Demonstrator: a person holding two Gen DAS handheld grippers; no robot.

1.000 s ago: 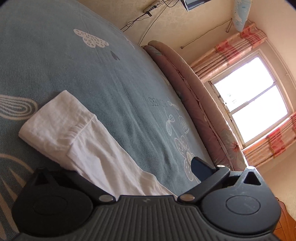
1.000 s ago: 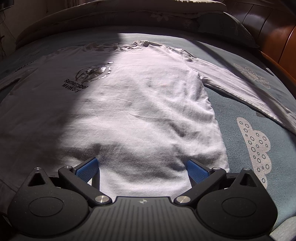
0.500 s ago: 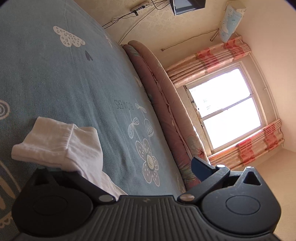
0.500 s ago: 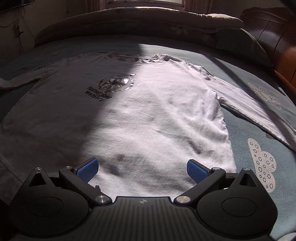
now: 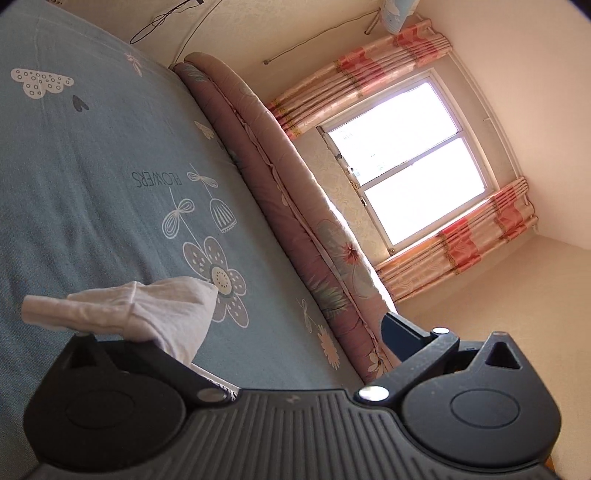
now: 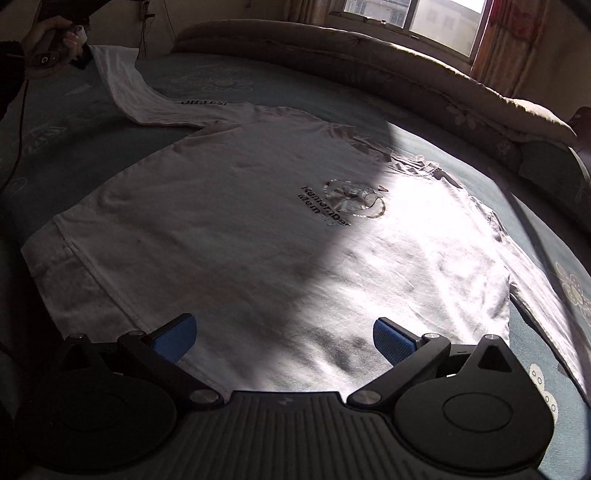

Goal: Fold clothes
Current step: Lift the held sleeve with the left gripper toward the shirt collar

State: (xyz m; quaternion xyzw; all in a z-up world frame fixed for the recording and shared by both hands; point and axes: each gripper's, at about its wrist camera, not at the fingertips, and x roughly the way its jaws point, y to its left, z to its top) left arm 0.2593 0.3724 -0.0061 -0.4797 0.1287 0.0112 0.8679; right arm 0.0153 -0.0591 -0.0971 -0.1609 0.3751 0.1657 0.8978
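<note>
A white long-sleeved shirt [image 6: 258,229] with a "Remember Memory" print lies flat, front up, on the blue bedsheet [image 6: 295,88]. My right gripper [image 6: 284,338] hovers open just above its hem, with nothing between the blue pads. The shirt's far left sleeve [image 6: 122,85] rises off the bed to my left gripper [image 6: 70,48], which a hand [image 6: 44,33] holds at the top left. In the left wrist view the sleeve cuff [image 5: 122,310] drapes over the left finger and hides it. The left gripper [image 5: 273,328] has its jaws wide apart. The other sleeve [image 6: 546,314] lies flat at the right.
A rolled floral quilt [image 5: 295,206] runs along the bed's far edge, also seen as the long quilt [image 6: 369,59] in the right wrist view. Behind it are a bright window [image 5: 406,158] and curtains [image 5: 461,251]. A dark pillow [image 6: 546,162] sits at the right. Bare bedsheet [image 5: 92,166] surrounds the shirt.
The left gripper has lifted the sleeve cuff off the sheet and carried it inward, so the cuff now hangs bunched. The right gripper has shifted left along the hem and turned, still open.
</note>
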